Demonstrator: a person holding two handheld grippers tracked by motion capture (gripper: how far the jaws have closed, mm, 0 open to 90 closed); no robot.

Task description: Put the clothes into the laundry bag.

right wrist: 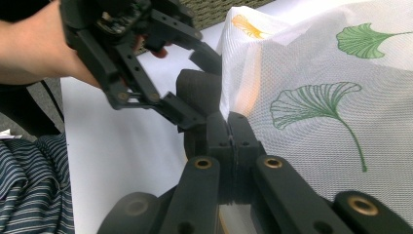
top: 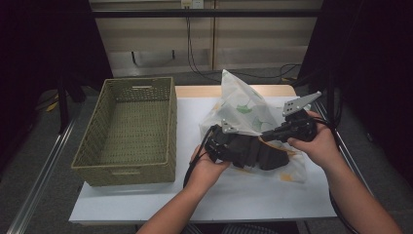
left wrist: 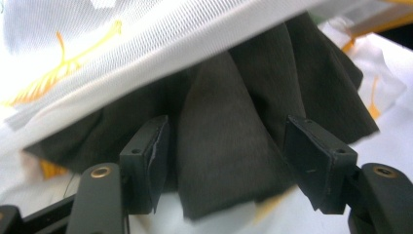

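A white mesh bag point(top: 243, 105) printed with green and yellow leaves lies on the table, with a dark cloth point(top: 258, 153) sticking out of its mouth. My left gripper point(top: 229, 146) stands open around a fold of the dark cloth point(left wrist: 229, 146), and its pads point(left wrist: 156, 156) are clear of the fabric on both sides. The bag's white rim point(left wrist: 146, 44) runs above the cloth. My right gripper point(right wrist: 234, 131) is shut on the bag's edge point(right wrist: 243, 83) and holds it up. The left gripper point(right wrist: 199, 87) appears just beyond it.
A green woven basket point(top: 139, 82), open-topped with nothing in it, stands at the table's left. White table surface point(top: 146, 195) lies in front of the basket and the bag. Cables trail from both grippers. Dark floor and rails border the table.
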